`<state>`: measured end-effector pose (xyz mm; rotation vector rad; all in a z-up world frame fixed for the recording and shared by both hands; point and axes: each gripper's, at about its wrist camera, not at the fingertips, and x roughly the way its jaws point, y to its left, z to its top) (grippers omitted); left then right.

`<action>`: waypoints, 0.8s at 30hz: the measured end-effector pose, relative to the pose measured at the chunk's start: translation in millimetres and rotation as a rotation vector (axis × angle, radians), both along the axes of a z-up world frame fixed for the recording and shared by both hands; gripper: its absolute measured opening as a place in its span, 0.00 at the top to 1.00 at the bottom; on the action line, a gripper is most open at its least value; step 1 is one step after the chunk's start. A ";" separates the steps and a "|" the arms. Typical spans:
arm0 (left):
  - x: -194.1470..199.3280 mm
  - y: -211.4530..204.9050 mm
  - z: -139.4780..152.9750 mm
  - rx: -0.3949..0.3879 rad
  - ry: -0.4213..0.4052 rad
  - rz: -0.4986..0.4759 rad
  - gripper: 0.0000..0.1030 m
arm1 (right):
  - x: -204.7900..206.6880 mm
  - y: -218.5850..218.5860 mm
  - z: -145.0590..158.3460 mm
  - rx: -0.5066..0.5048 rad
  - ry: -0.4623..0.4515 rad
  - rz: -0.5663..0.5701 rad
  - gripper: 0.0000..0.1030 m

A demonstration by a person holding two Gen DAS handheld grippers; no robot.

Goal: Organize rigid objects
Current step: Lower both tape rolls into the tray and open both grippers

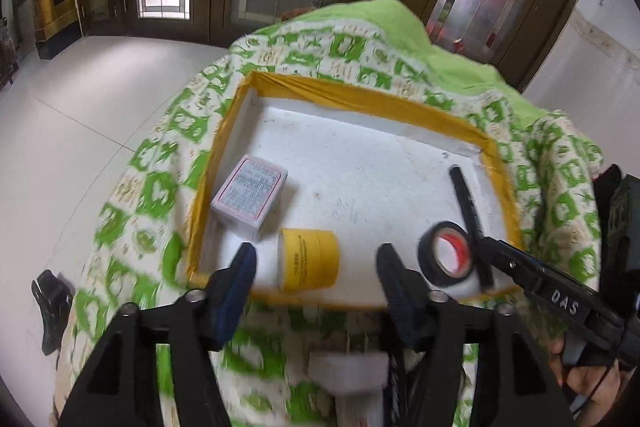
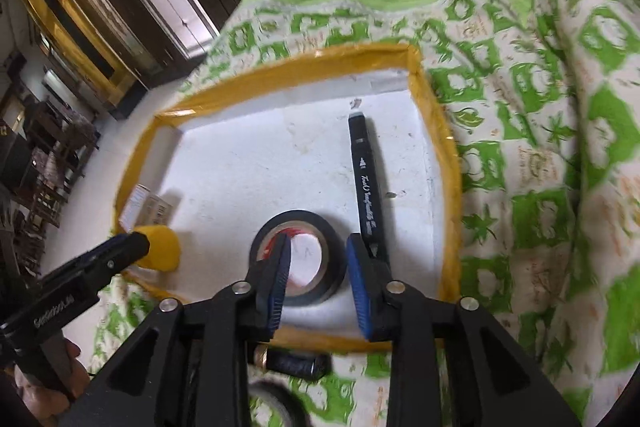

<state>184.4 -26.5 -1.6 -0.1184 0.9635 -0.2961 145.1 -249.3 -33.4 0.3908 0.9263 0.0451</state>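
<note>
Black tape roll [image 2: 298, 259] rim between parted right jaws.

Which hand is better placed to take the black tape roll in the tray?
Right. The right gripper is open, its fingers straddling one side of the black tape roll. The left gripper is open over the yellow tape roll, farther away.

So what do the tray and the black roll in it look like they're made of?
The tray looks like white foam board: matte, speckled, dented surface, its rim wrapped in glossy yellow tape. The black roll appears to be vinyl tape on a card core: smooth, slightly shiny black band, white and red inside. Neither is certain from looks alone.
</note>
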 end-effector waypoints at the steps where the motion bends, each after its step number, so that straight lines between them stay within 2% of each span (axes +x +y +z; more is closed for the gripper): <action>1: -10.4 3.8 1.8 -0.007 -0.002 0.002 0.33 | -5.8 -1.2 2.8 0.008 -0.009 -0.005 0.66; 6: -57.1 19.2 -11.8 -0.008 0.003 0.025 0.28 | -37.4 -2.1 7.4 0.033 -0.024 -0.014 0.57; 8: -71.7 23.9 -25.4 -0.007 0.062 0.045 0.28 | -51.0 1.4 8.5 0.028 -0.031 -0.009 0.53; 10: -77.7 27.2 -29.5 -0.056 0.101 0.051 0.28 | -61.6 6.8 8.2 0.024 -0.033 0.002 0.43; 13: -88.9 29.4 -23.3 -0.072 0.072 0.052 0.28 | -82.6 11.5 9.0 0.027 -0.033 0.019 0.43; 17: -99.7 30.8 -26.9 -0.086 0.097 0.049 0.27 | -110.8 15.3 8.6 0.062 -0.009 0.062 0.42; 20: -105.3 31.9 -27.4 -0.102 0.099 0.049 0.27 | -130.3 18.7 5.4 0.098 0.035 0.094 0.42; 24: -106.6 28.8 -29.5 -0.091 0.109 0.040 0.27 | -153.1 31.0 -3.3 0.148 0.149 0.178 0.40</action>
